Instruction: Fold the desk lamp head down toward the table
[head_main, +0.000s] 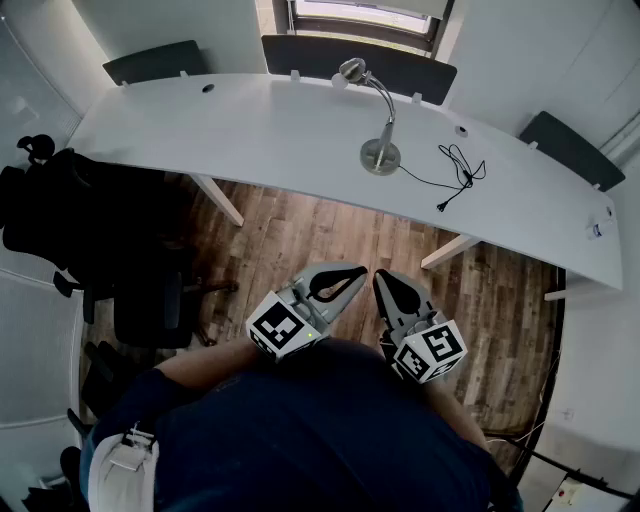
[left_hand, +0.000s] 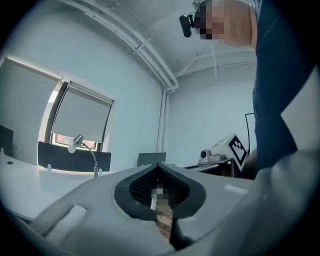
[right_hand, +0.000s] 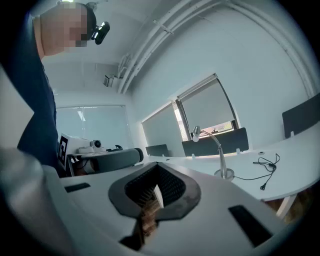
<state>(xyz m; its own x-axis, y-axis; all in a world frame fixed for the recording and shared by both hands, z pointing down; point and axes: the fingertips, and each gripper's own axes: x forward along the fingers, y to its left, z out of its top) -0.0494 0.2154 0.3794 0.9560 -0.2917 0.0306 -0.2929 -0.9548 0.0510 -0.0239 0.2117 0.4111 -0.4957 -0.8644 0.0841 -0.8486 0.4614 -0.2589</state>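
Lamp (head_main: 380, 156) stood upright on the surface (head_main: 250, 130), well apart from the closed, empty left claw (head_main: 355, 275) and right claw (head_main: 385, 283). Unbraced pushing might topple it.

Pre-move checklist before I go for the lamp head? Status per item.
1. Desk lamp upright on the desk, lamp head raised, ready to fold: ok.
2. Left gripper empty, jaws together: ok.
3. Right gripper empty, jaws together: ok.
4. Grippers within reach of the lamp: not ok, both are close to the person's body, short of the desk.
5. Power cord loose on the desk, off to the side of the neck: ok.
6. Base weighted or fixed: cannot tell.
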